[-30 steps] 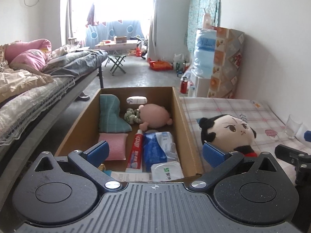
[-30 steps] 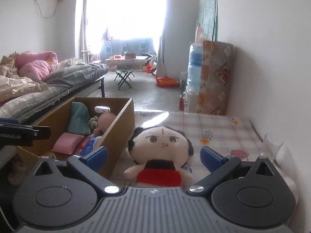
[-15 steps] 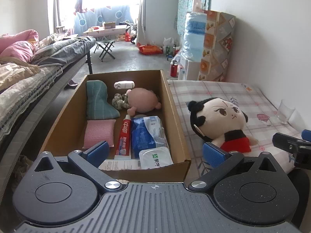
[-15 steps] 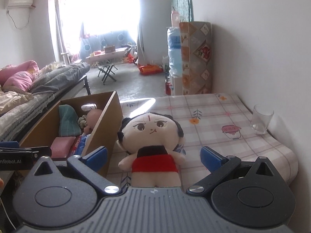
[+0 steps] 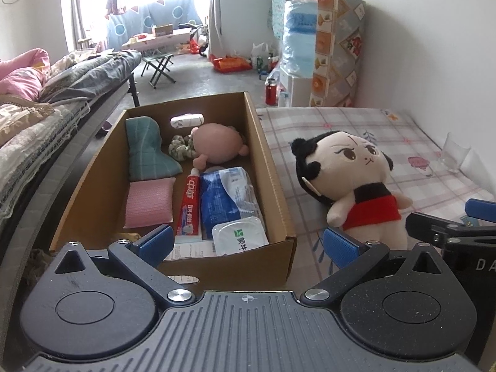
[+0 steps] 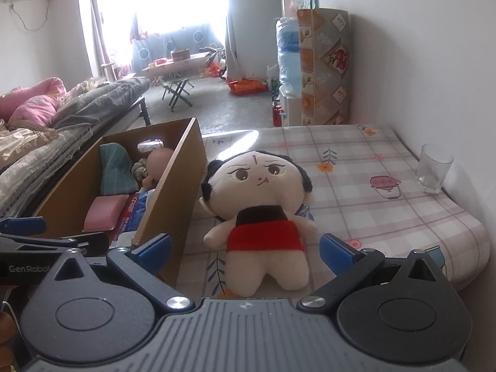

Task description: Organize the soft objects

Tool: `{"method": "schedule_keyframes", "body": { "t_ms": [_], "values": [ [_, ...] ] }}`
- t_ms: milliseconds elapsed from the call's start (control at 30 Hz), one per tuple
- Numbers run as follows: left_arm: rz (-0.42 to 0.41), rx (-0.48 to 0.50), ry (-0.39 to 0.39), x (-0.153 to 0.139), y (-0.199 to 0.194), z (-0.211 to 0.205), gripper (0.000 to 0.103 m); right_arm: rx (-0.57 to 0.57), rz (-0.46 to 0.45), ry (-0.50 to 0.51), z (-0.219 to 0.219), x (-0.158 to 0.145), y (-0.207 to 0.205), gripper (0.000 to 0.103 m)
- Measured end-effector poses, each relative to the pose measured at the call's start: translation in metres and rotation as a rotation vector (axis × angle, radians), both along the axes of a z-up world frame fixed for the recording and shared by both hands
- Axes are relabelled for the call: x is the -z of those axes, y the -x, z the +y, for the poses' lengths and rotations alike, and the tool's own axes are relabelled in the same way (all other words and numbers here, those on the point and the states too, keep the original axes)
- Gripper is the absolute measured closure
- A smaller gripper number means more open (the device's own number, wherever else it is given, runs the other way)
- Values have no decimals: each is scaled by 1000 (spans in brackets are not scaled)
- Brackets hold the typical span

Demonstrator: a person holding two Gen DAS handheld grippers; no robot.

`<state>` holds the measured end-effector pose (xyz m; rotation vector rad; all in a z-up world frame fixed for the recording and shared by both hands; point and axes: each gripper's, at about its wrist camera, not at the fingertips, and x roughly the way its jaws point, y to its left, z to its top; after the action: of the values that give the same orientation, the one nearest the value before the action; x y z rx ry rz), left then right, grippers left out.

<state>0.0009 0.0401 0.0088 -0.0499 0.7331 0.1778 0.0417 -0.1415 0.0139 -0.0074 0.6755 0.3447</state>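
Plush doll (image 6: 259, 214) now nearer, between wide-spread right tool (image 6: 245, 246) fingers.

Both hand-held grippers pulled back and up

The left hand-held gripper (image 5: 246, 245) now sees the whole cardboard box (image 5: 272, 167); the right hand-held gripper (image 6: 245, 251) has retreated, so the plush doll (image 6: 259, 204) shows down to its feet.

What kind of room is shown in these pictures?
Probably a lived-in bedroom or studio flat: a bed with rumpled bedding, a water dispenser by the wall, and a folding table near the bright window.
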Motion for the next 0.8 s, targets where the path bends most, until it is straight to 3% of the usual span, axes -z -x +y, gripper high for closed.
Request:
{"method": "schedule_keyframes", "body": {
  "t_ms": [800],
  "values": [
    [53, -10, -9, 14, -5, 4, 0, 6, 75, 34, 11, 20, -11, 0]
  ]
}}
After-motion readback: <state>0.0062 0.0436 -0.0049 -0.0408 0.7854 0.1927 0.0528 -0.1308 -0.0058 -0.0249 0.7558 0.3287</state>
